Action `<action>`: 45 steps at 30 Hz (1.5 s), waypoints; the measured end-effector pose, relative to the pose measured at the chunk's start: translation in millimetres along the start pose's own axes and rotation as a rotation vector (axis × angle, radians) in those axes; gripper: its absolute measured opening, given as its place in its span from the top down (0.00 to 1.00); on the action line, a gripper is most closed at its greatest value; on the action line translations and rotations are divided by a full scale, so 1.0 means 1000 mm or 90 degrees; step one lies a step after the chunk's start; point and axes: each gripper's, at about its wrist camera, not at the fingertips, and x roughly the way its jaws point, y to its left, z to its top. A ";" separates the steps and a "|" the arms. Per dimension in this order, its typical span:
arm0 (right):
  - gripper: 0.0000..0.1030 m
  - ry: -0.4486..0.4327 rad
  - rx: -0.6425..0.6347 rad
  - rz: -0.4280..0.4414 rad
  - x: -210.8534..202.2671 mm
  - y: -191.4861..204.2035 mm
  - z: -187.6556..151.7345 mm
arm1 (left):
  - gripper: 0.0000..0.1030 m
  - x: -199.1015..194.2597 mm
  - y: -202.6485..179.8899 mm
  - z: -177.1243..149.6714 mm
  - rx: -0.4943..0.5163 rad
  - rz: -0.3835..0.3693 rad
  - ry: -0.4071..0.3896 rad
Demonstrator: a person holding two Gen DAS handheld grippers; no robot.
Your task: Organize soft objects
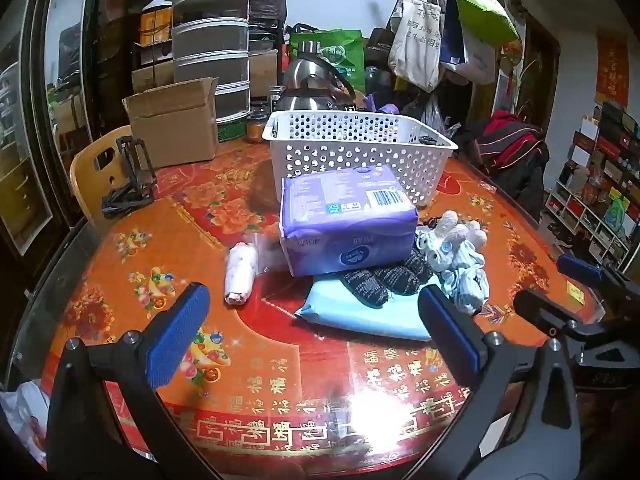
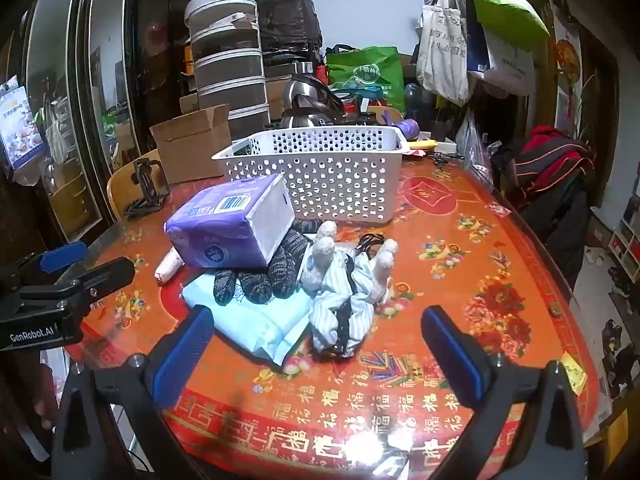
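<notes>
Soft pile mid-desk, before white perforated basket: purple tissue pack tilted atop dark knit socks and pale blue pack; striped blue cloth with plush ears beside. Left hand-held gripper and right hand-held gripper: jaws wide, empty.

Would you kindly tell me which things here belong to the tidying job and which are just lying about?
Job: purple pack, light blue pack, dark socks, striped soft toy, white roll, white basket.
Lying about: cardboard box, steel kettle, black stand.
</notes>
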 end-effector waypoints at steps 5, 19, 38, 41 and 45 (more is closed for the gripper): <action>0.00 -0.003 0.003 -0.001 0.000 -0.002 0.001 | 0.00 0.004 -0.003 -0.001 -0.005 -0.010 0.019; 0.00 0.002 0.008 0.003 0.002 -0.001 0.001 | 0.00 0.007 -0.002 0.000 -0.025 -0.021 0.020; 0.00 0.004 0.013 0.009 0.000 -0.002 0.002 | 0.00 0.007 -0.003 -0.001 -0.024 -0.020 0.020; 0.00 0.004 0.013 0.012 0.000 -0.002 0.002 | 0.00 0.008 -0.002 -0.001 -0.026 -0.020 0.020; 0.00 0.005 0.013 0.010 -0.001 -0.002 0.002 | 0.00 0.008 -0.002 -0.001 -0.027 -0.022 0.021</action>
